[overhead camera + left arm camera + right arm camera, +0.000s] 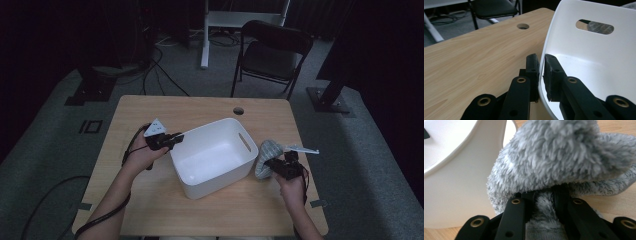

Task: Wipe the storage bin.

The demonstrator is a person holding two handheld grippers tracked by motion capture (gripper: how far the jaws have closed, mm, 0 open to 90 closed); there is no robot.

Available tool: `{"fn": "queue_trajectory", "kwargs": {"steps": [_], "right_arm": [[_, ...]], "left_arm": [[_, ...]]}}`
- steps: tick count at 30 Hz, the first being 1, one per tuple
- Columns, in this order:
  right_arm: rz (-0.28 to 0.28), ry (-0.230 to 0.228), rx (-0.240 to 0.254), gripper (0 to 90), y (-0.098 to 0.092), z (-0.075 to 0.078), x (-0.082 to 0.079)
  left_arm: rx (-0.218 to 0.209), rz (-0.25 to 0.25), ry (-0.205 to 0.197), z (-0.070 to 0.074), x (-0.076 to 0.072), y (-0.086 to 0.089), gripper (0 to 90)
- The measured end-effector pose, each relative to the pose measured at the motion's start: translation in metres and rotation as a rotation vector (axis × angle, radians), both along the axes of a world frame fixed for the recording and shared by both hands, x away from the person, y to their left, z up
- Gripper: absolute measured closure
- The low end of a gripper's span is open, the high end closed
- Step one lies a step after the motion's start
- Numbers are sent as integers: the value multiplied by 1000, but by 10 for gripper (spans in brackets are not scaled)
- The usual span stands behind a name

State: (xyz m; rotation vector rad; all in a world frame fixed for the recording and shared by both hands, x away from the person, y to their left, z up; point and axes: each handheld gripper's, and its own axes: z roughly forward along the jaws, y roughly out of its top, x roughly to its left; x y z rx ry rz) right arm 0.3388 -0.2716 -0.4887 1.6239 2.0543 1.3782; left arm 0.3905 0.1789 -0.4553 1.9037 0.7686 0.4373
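I am holding the white bin [212, 155] at frame centre with the left gripper [176, 138] clamped on its rim, while the right gripper [270, 163], pinching the grey fleece cloth [266, 156] at centre right, should be lifting it clear over the wall.

bin [212, 150]: white | fluffy cloth [564, 157]: mottled grey | table [150, 112]: light wood grain | claws: black
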Motion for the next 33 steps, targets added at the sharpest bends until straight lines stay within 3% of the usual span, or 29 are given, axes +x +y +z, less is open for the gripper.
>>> {"fn": "queue_trajectory", "kwargs": {"steps": [12, 18, 29, 33], "right_arm": [[8, -10, 5, 763, 1, 3, -1], [18, -20, 16, 763, 3, 8, -3], [64, -81, 54, 763, 12, 29, -12], [84, -99, 53, 763, 19, 36, -15]], "left_arm": [[-24, 139, 5, -1, -10, 8, 824], [-39, 128, 4, -2, -11, 11, 828], [-51, 109, 15, -2, -16, 12, 829], [-77, 92, 13, -3, -19, 11, 828]]}}
